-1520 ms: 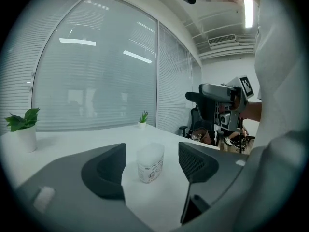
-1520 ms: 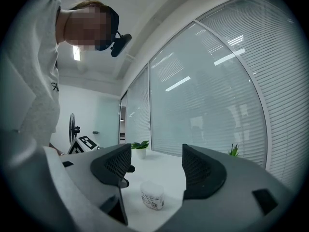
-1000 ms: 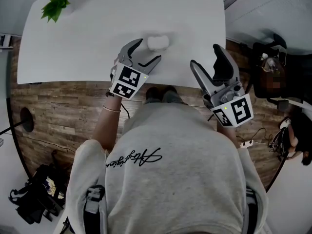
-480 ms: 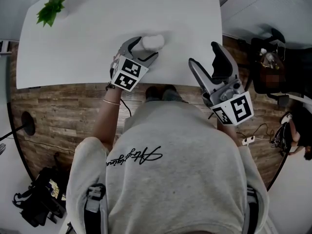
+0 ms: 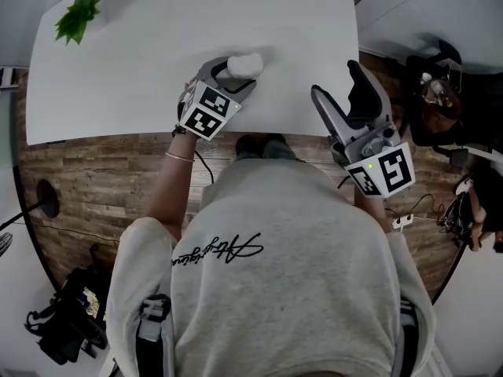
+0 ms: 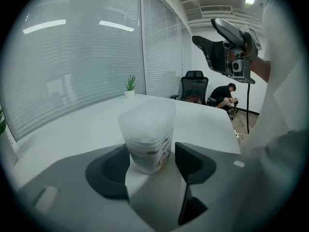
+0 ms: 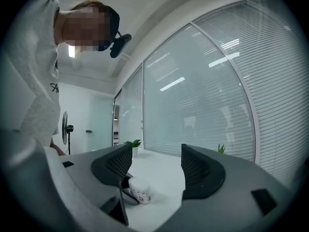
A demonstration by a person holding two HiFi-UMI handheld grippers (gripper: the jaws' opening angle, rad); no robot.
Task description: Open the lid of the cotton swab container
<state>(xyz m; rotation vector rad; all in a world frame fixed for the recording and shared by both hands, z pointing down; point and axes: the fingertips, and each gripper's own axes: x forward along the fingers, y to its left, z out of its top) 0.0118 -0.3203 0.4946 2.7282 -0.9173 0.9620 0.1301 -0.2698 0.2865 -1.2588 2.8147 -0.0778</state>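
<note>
I am seeing the cotton swab container (image 5: 245,64) standing upright on the white counter (image 5: 141,69), near the front edge and a little left of my own middle. Its frosted lid (image 6: 145,116) is sitting closed on top.

My left claw (image 5: 236,73) is tilted downward and is reaching around the container from the near side. In the left gripper view the container (image 6: 147,134) is standing between the jaws of the left claw (image 6: 152,151). The jaws have just been closing in. The left pad looks to be at the container's wall, while a thin gap shows at the right pad, so the claw is not clamping yet. A second ago this claw was short of the container with its jaws spread wider and the container out beyond the tips; it has since come forward and down.

My right claw (image 5: 336,81) is hanging level over the counter's right front corner, jaws wide apart with nothing in them, and it has hardly shifted. From the right claw (image 7: 155,158) I am looking across at the container (image 7: 140,191).

A leafy plant (image 5: 76,16) is lying at the far left of the counter. The floor (image 5: 71,187) is wood planking. Glass walls with blinds (image 6: 72,71) are enclosing the room, with an office chair (image 6: 194,83) and a crouching person (image 6: 224,94) beyond.
</note>
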